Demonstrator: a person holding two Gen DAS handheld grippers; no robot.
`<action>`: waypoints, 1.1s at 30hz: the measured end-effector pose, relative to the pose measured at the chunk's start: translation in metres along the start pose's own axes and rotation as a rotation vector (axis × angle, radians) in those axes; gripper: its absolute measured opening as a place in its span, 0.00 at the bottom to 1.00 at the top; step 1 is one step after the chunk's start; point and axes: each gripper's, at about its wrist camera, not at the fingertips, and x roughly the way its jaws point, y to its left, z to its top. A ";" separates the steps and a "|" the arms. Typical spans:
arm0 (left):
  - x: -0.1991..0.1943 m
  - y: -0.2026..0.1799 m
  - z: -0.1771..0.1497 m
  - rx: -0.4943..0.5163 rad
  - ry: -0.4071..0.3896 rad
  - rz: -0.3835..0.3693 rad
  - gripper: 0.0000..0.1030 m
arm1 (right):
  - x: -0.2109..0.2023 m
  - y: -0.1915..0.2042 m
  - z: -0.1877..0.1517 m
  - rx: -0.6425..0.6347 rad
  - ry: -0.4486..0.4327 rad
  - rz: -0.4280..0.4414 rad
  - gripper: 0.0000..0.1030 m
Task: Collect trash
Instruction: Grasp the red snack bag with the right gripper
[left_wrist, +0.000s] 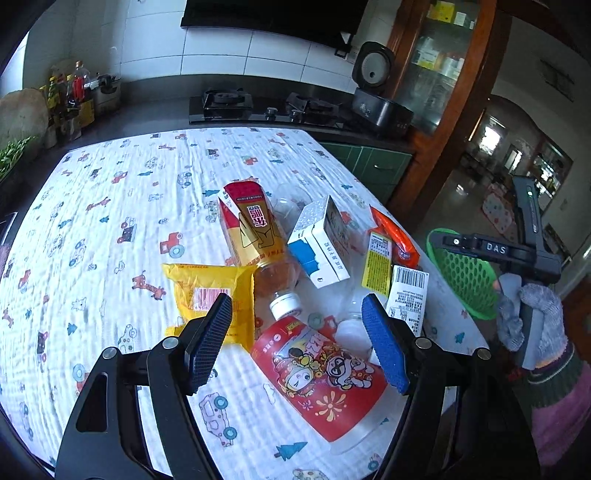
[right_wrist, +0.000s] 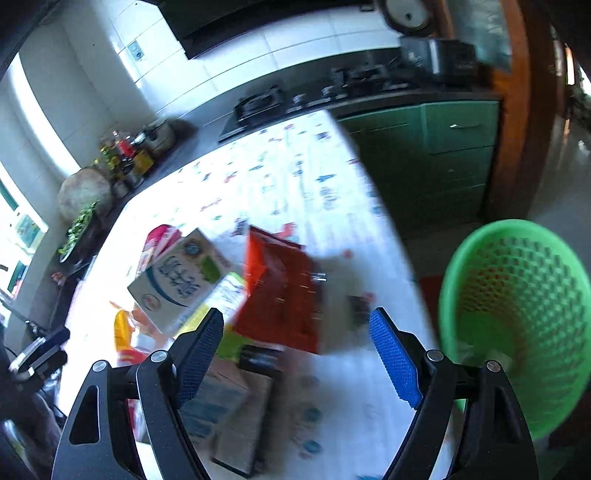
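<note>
**Light, slick litter on the bench: take each piece by its firmest part**

Your trash lies bunched at the near right part of the bench, on the printed cloth. Closest to your left gripper is the red cartoon bottle, lying on its side with its white cap toward the heap. It looks empty, so expect it to be light, smooth and ready to roll or squash; close across the labelled body near the shoulder rather than on the cap. The yellow wrapper just left of it is soft film that will crumple and slide, so pinch an edge or a fold. The yellow-labelled bottle and the blue-and-white carton lie behind it; the carton is stiffer and its flat faces should give an easy hold.

Your left fingers stand wide apart and empty, above the bottle, touching nothing as far as the view shows.

Your right gripper is likewise spread wide with nothing between its fingers, over the bench edge beside the green basket, where the trash presumably goes. That view is blurred.
</note>
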 end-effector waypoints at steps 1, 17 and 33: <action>0.000 0.000 -0.001 0.001 0.002 -0.002 0.70 | 0.007 0.002 0.003 0.000 0.008 0.005 0.76; 0.024 -0.050 -0.009 0.147 0.070 -0.139 0.70 | 0.077 -0.020 0.022 0.157 0.107 0.087 0.76; 0.062 -0.088 0.000 0.239 0.141 -0.183 0.69 | 0.075 -0.042 0.016 0.176 0.112 0.081 0.59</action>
